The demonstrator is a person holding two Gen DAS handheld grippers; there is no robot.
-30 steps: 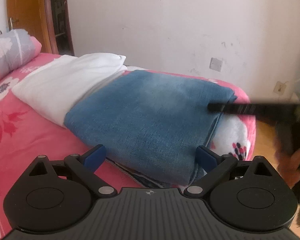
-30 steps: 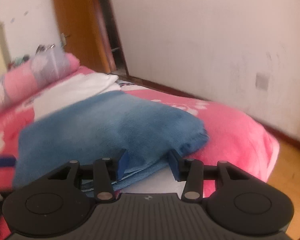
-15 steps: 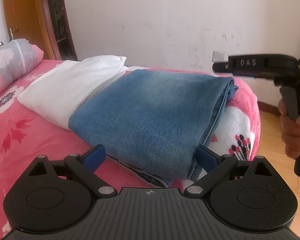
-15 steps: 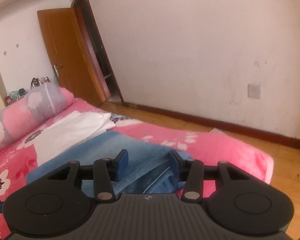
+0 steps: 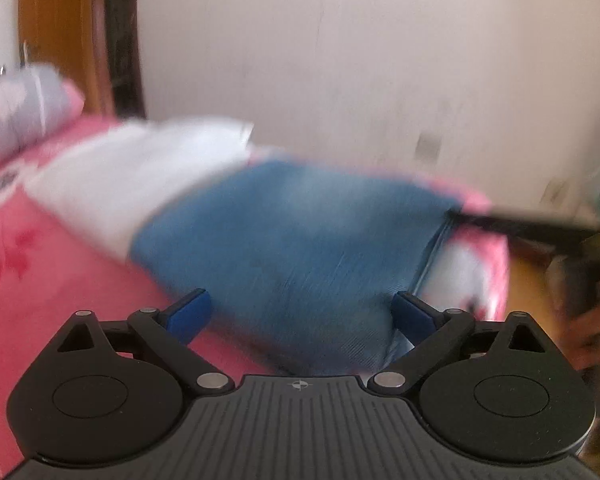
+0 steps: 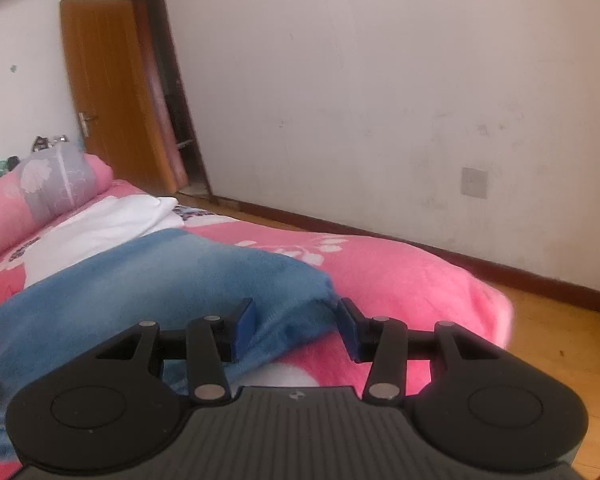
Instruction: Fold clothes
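Already your folded jeans [image 6: 148, 280] lie flat beside the white garment [image 6: 112, 220]; your left gripper [image 5: 300, 316] gapes wide, your right gripper [image 6: 296, 328] straddles their corner, unclamped.

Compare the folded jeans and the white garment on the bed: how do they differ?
The jeans are blue denim; the white garment is plain white. The jeans lie nearer both cameras, at the bed's foot end; the white garment lies farther, toward the bolster pillow. The jeans overlap the white garment's near edge. Both lie folded flat.
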